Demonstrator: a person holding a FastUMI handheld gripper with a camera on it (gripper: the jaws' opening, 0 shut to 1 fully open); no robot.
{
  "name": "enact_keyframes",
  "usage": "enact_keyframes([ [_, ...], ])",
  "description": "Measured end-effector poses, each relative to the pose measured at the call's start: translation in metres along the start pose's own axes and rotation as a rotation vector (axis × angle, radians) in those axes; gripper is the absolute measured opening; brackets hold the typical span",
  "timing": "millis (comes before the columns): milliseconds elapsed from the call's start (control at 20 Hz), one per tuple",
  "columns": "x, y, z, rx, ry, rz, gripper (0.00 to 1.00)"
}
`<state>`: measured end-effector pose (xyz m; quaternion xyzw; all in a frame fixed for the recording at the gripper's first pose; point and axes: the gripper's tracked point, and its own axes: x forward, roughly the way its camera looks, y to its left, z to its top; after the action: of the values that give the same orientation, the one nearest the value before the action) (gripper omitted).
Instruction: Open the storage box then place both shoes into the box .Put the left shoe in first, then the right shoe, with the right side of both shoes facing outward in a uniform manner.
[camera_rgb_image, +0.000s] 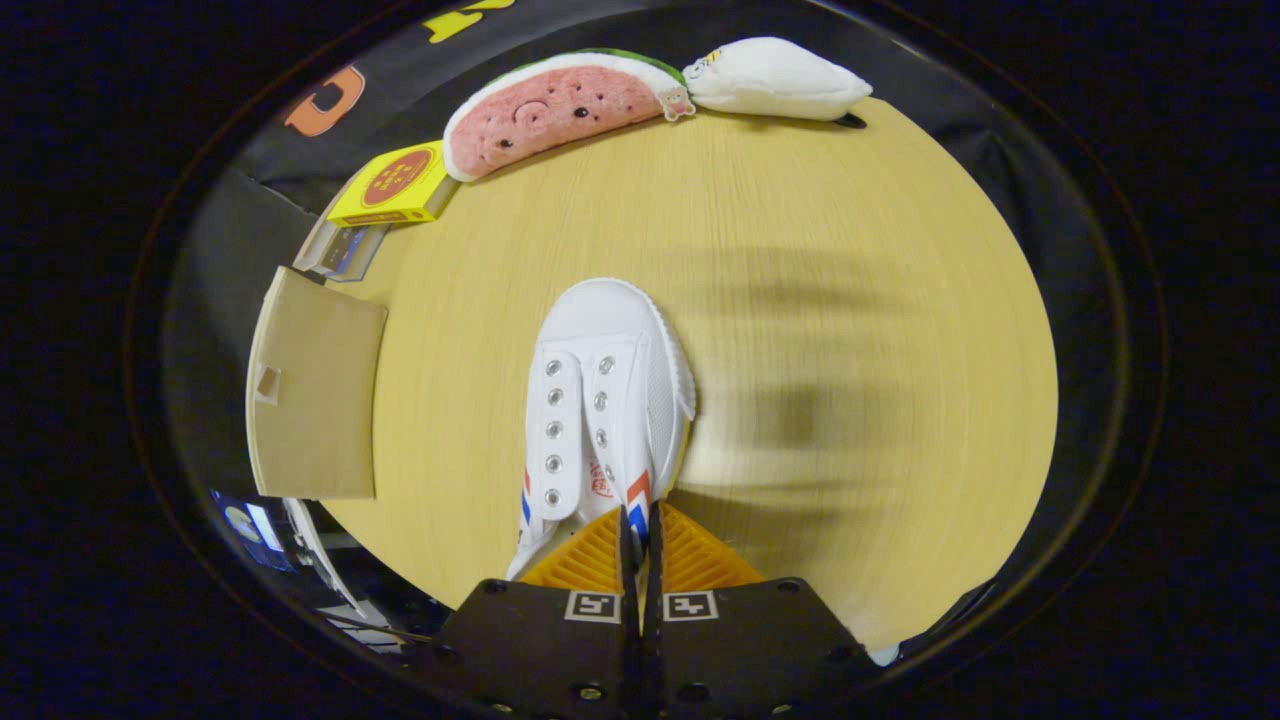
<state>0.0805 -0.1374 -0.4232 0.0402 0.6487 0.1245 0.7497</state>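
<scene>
your gripper (638, 545) is sitting nearest the camera with its two fingers drawn almost together, and they are pinching the heel-side collar of the white shoe (600, 400), so you are holding the shoe by its rear edge. its toe is pointing straight ahead of the fingers, away from you, and the blur across the table (850, 300) is suggesting you are carrying it rather than leaving it resting, though i cannot tell for sure whether the sole is clear of the wood.

off to the left of the fingers and a little ahead, the storage box (315, 400) is showing as a tan panel with a small cut-out, hanging past the table edge. i cannot tell from here whether that panel is an opened lid or a closed face, so i cannot say the opening step is finished.

further ahead and to the left, a yellow box (395, 185) is lying near the table's far edge, with a watermelon plush (560, 110) beyond it and a white plush (775, 80) to its right, well beyond the fingers.

judging by this, you are working on one shoe, not yet in the box. which foot it belongs to i cannot tell. its placing, right side outward, is remaining.
</scene>
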Motion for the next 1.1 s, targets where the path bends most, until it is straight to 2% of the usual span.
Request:
enact_keyframes([
  [300, -0.058, 0.060, -0.012, 0.086, -0.062, 0.061, 0.00],
  [700, -0.122, 0.184, -0.010, 0.038, -0.156, 0.073, 0.00],
  [950, -0.135, 0.278, -0.016, 0.021, -0.168, 0.134, 0.01],
  [1100, -0.127, 0.327, -0.015, 0.004, -0.175, 0.152, 0.00],
])
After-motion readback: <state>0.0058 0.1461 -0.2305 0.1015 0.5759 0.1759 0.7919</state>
